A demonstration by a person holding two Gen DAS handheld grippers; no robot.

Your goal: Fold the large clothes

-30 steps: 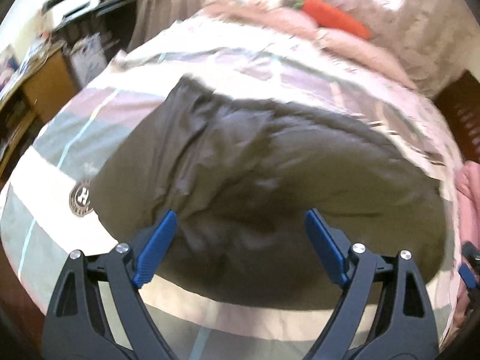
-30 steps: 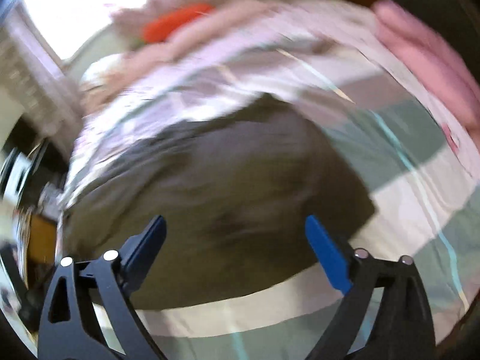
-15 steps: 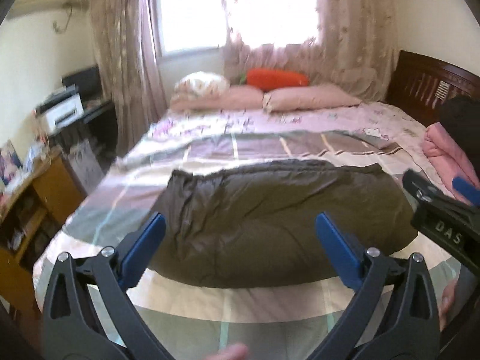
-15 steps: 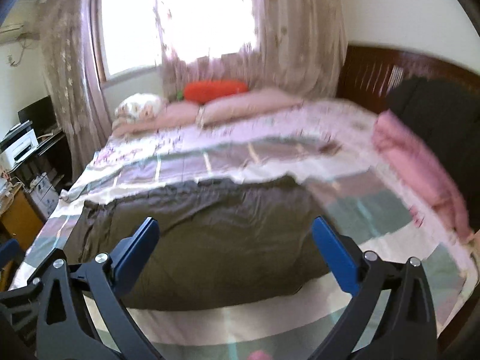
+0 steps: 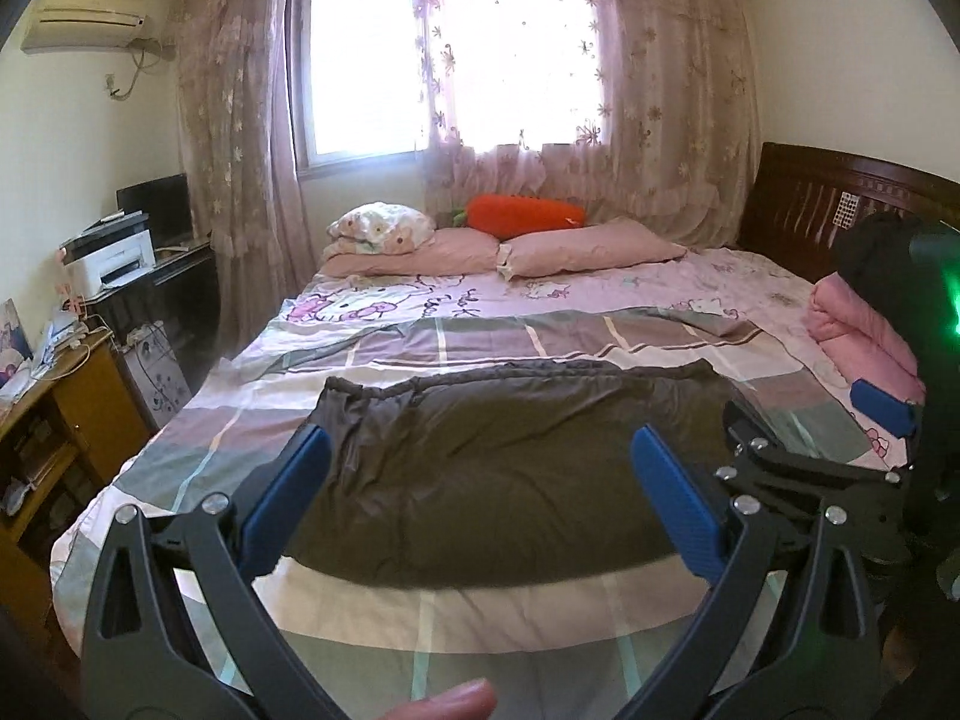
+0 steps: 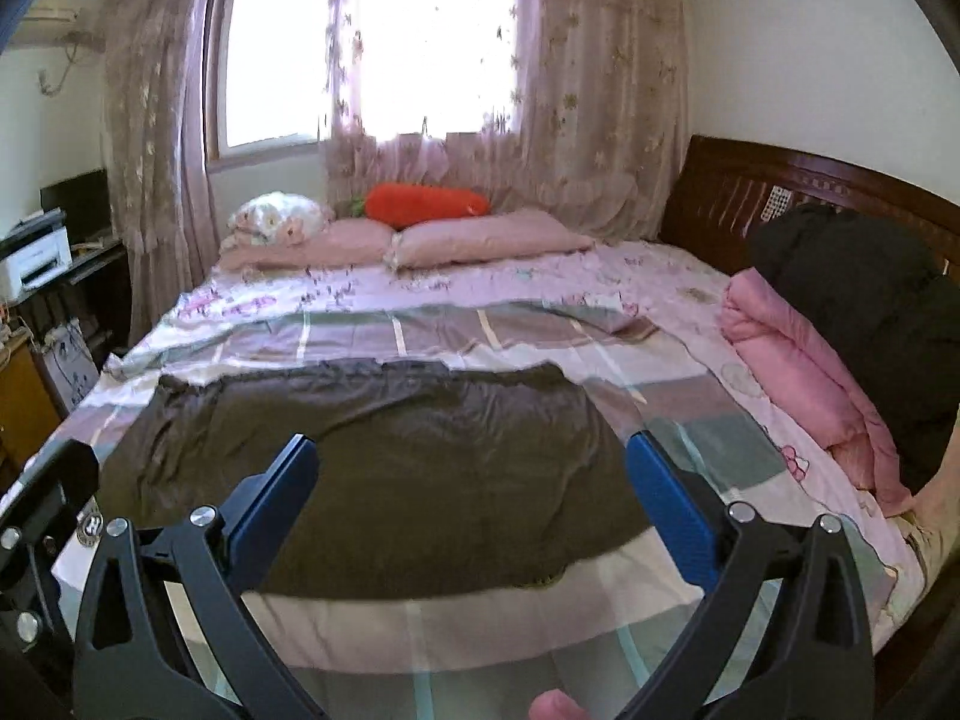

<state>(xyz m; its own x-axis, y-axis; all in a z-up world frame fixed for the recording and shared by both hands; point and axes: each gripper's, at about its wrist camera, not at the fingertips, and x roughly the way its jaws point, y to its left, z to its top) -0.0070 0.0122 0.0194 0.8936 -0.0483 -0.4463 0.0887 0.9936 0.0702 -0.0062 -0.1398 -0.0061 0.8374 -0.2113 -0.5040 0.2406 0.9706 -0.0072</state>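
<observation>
A dark grey-brown garment [image 5: 510, 510] lies folded and flat across the near half of the bed, its gathered edge toward the pillows; it also shows in the right wrist view [image 6: 420, 468]. My left gripper [image 5: 480, 444] hangs above and in front of it, open wide, with nothing between its blue pads [image 5: 288, 498]. My right gripper [image 6: 471, 447] is likewise open and empty, held clear of the cloth. Each gripper appears at the edge of the other's view: the right gripper [image 5: 798, 474] and the left gripper [image 6: 48, 498].
A checked sheet [image 5: 480, 612] covers the bed. Pink pillows [image 5: 588, 246] and an orange cushion [image 5: 522, 216] lie at the far end. A folded pink quilt [image 6: 798, 372] and dark clothes [image 6: 858, 312] sit on the right by the headboard [image 5: 840, 210]. A desk [image 5: 72, 408] stands left.
Both grippers have drawn back and up from close over the garment, levelling out until the whole bed shows. Their jaws have spread a little wider. The garment stays flat on the bed.
</observation>
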